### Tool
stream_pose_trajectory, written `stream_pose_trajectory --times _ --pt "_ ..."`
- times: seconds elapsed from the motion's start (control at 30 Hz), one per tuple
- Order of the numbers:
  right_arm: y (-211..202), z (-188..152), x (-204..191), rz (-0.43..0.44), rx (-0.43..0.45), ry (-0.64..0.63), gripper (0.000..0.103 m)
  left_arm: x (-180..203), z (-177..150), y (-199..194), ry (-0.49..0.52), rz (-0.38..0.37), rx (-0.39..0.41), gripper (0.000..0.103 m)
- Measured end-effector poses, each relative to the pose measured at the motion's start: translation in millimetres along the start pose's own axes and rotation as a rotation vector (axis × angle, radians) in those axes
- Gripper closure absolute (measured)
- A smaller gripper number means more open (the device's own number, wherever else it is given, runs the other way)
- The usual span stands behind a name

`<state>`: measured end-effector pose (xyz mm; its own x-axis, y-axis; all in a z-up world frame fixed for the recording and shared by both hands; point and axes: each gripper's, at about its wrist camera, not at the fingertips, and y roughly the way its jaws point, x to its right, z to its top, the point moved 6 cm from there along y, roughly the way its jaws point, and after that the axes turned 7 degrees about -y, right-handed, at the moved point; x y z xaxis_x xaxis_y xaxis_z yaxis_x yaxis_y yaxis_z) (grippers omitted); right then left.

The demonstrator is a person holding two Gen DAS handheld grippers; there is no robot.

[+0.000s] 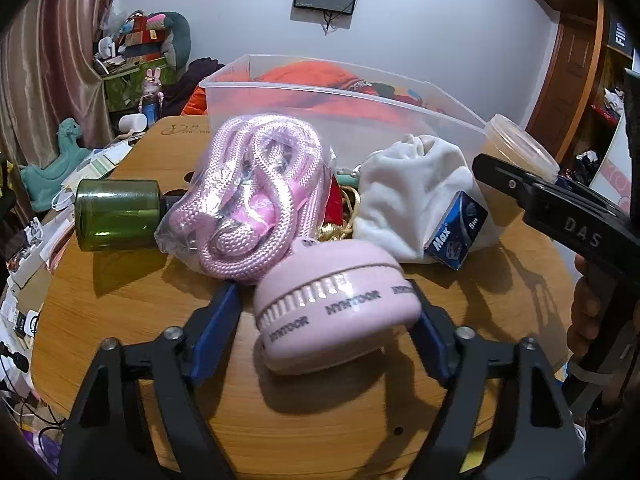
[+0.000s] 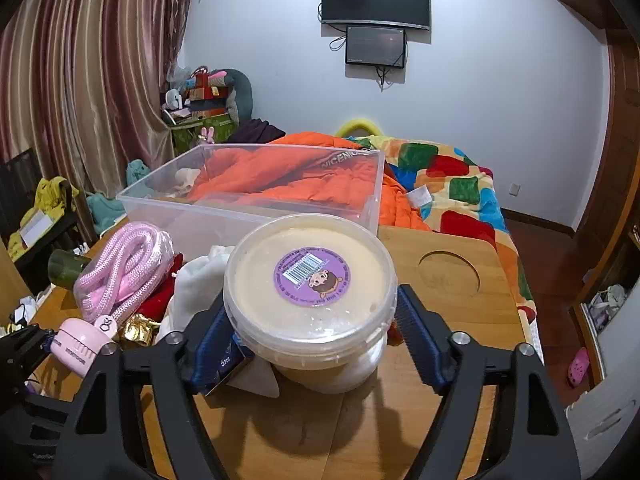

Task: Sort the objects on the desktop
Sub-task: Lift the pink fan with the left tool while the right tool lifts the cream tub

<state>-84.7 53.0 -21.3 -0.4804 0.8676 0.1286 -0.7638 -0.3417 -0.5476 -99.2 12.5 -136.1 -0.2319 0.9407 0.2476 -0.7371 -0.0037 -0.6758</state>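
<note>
- Left gripper [image 1: 326,320] straddles a pink round plastic fan [image 1: 332,304] lying on the wooden tabletop [image 1: 120,304] — right pad touches its side, left pad stands clear, so no clamp yet.
- Right gripper [image 2: 312,336] brackets a clear lidded tub of cream paste [image 2: 310,284]; whether its pads press, I cannot tell.
- Bagged pink braided rope [image 1: 252,196], a green glass jar [image 1: 116,214] and a white cloth bundle [image 1: 416,192] lie behind the fan, before a clear plastic bin [image 1: 340,112].
</note>
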Motion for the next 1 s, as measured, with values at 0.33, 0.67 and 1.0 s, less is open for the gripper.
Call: stream_pose_trajectory --times 0.33,0.67,1.0 --pt "-4.6 -1.1 -0.4 0.018 -0.017 0.004 0.048 4.9 -4.7 -10.8 0.039 -0.029 0.005 0.038" --pt "-24.6 4.7 0.4 0.028 0.013 0.005 0.048 15.2 8.1 -40.4 0.079 -0.065 0.067 0.038" --pt "-49.9 17.1 2.6 0.042 0.036 -0.01 0.048 18.1 44.2 -62.8 0.115 -0.129 0.08 0.038"
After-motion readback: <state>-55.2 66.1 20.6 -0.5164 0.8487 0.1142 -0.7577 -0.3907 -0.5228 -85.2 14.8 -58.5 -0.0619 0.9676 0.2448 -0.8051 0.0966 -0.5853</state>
